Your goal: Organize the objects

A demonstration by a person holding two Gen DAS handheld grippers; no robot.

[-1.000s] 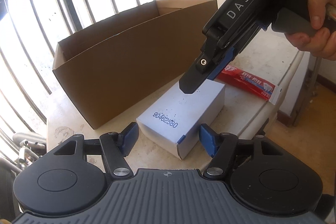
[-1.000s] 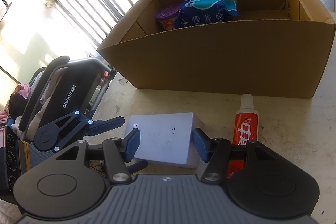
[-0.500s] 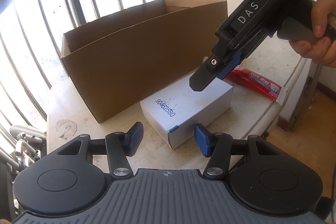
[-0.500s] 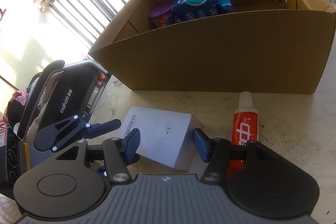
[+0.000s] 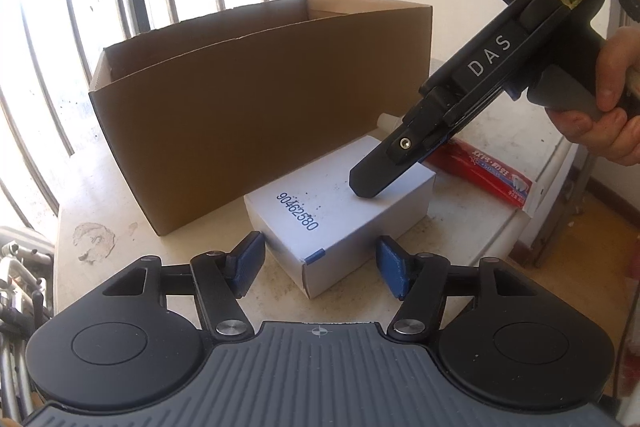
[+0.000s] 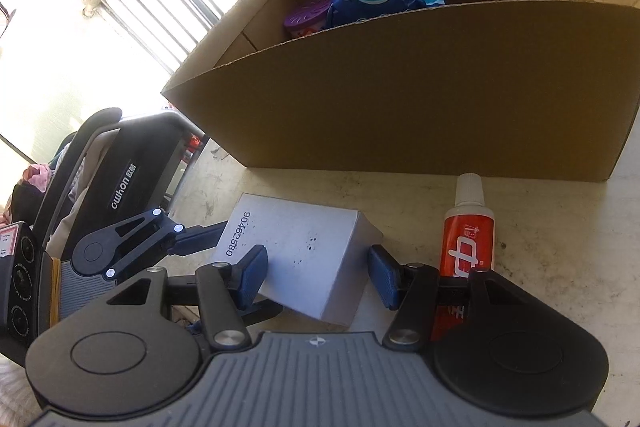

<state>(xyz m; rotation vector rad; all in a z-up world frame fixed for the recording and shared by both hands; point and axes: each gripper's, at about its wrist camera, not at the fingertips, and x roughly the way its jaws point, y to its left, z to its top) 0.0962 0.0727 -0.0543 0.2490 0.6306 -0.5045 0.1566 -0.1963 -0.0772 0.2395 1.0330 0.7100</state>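
White box [image 5: 340,203] is seen on table [image 5: 100,187] near the cardboard box [image 5: 260,99], corner-on btwn both half-open jaw pairs, untouched: left gripper [image 5: 320,259] at near end, right gripper [image 6: 316,277] opposite.

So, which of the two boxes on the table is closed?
The small white box with the printed number on top is closed. The big brown cardboard box behind it is open at the top, with packets inside.
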